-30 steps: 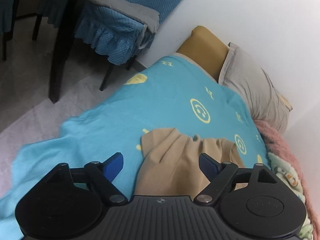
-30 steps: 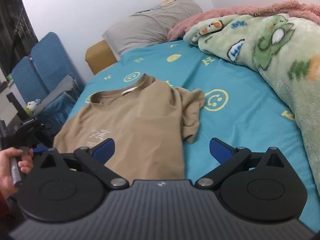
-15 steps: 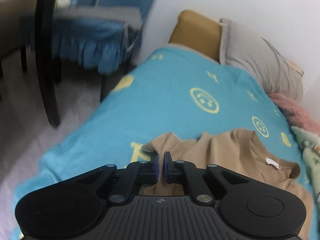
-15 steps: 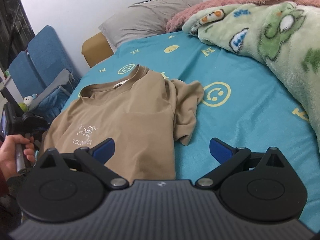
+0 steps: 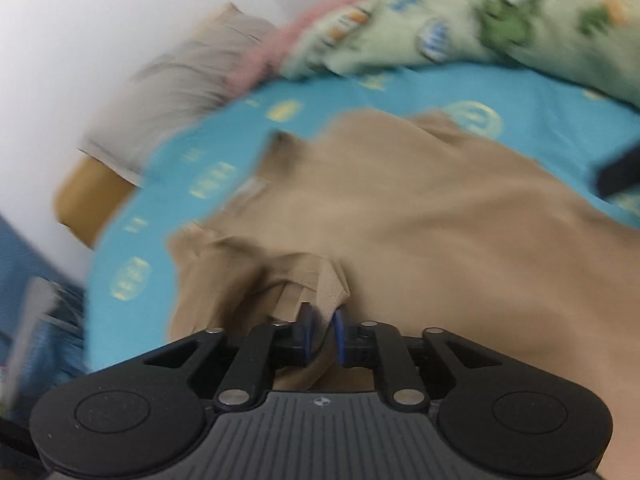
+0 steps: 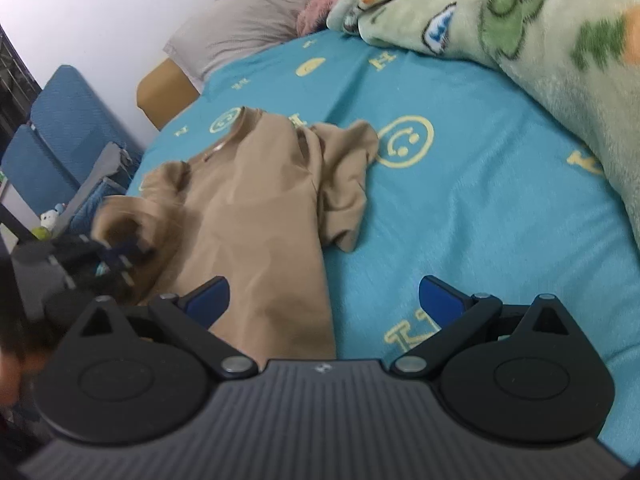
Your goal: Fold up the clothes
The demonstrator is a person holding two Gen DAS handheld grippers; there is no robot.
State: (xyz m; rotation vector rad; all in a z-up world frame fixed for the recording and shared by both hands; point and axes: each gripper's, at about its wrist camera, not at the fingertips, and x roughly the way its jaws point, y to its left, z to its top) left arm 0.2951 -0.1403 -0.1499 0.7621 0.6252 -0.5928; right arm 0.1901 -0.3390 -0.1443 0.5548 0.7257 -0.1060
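Tongs on the left, spread wide a second ago, are now clenched on a bunched sleeve of the tan T-shirt, low centre of the left view; blur says fast carrying toward the shirt's middle. Likely a sleeve fold under way. Centre of the right view: T-shirt on the turquoise bed sheet, body rumpled, near side lifted, far sleeve crumpled toward a smiley print. Lower right: right tongs released, spread over the hem edge, holding nothing.
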